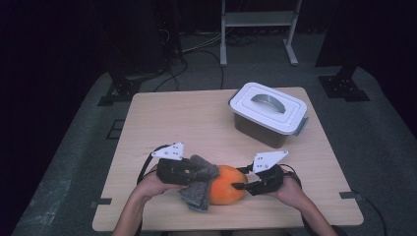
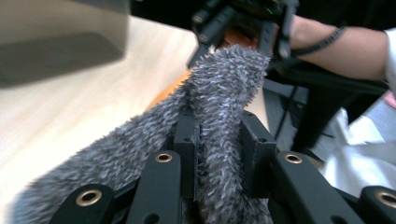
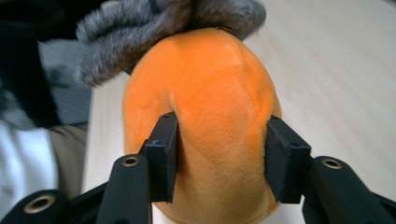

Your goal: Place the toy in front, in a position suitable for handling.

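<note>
An orange plush ball [image 1: 227, 191] lies near the table's front edge, with a grey fuzzy cloth [image 1: 199, 189] draped against its left side. My left gripper [image 1: 204, 172] is shut on that cloth; in the left gripper view its pads pinch a fold of the grey fuzzy cloth [image 2: 219, 107] at the left gripper [image 2: 219, 140]. From the right, my right gripper [image 1: 241, 186] is shut on the ball. In the right gripper view, the right gripper [image 3: 219, 154] has both pads pressed into the sides of the orange ball [image 3: 210, 93], and the cloth [image 3: 140, 28] lies over its far end.
A dark storage box with a white lid and grey handle [image 1: 268, 113] stands at the table's back right. The wooden table [image 1: 187, 118] is bare between it and the hands. A metal stand and cables are on the floor beyond.
</note>
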